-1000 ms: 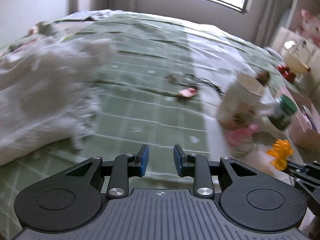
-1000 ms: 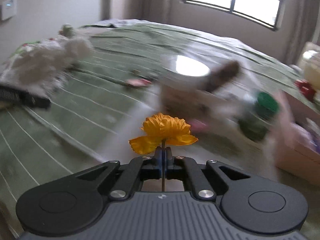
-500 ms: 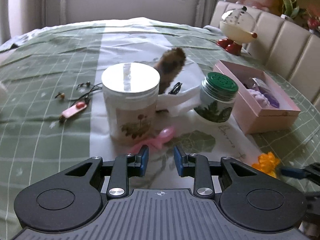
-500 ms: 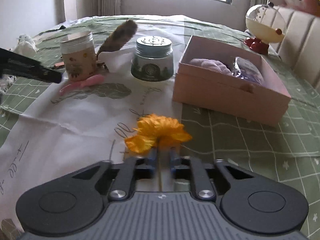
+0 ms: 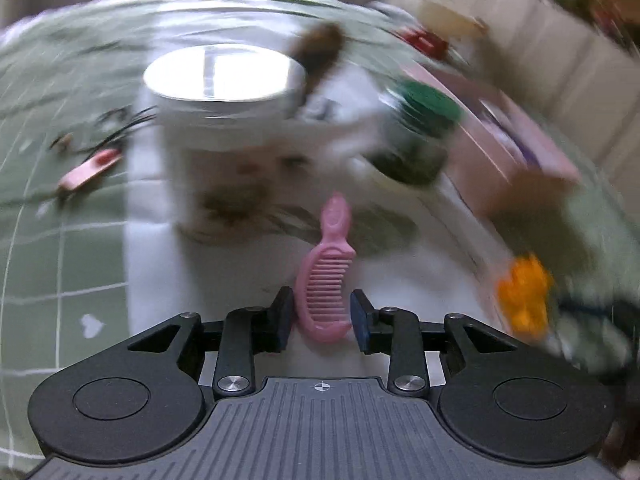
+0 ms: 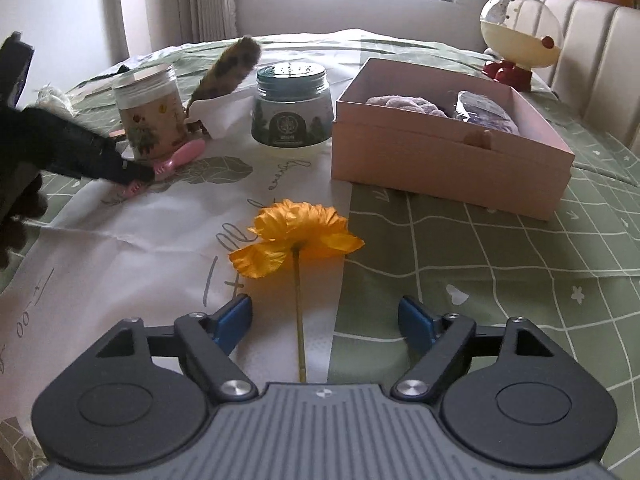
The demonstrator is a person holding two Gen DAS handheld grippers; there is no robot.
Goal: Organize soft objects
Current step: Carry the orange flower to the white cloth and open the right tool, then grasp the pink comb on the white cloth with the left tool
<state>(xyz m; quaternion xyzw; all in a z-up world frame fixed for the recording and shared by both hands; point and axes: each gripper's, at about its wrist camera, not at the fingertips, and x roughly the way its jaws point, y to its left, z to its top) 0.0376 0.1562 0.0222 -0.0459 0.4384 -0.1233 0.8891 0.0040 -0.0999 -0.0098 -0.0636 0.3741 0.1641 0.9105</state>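
A pink comb (image 5: 326,276) lies on the white printed cloth (image 6: 160,240) in front of a white-lidded jar (image 6: 150,120). My left gripper (image 5: 322,298) is low over the comb, its jaws opening, one on each side of the toothed end. The pads do not clearly press on it. The right wrist view shows the same comb (image 6: 182,158) at the left gripper's tips (image 6: 136,176). An orange fabric flower (image 6: 300,228) lies flat on the cloth. Its thin stem runs back between the opening jaws of my right gripper (image 6: 326,306), touching neither pad.
A green-lidded jar (image 6: 292,108) and a brown furry tail (image 6: 230,66) stand behind the cloth. An open pink box (image 6: 440,156) at the right holds purple plush items (image 6: 404,102). A round toy (image 6: 520,36) sits by the padded headboard. Cords and a pink tag (image 5: 90,172) lie at the left.
My right gripper went from shut on the flower stem to wide apart, and the flower now lies on the cloth. My left gripper swung from the white blanket to the jars and dropped around the comb.
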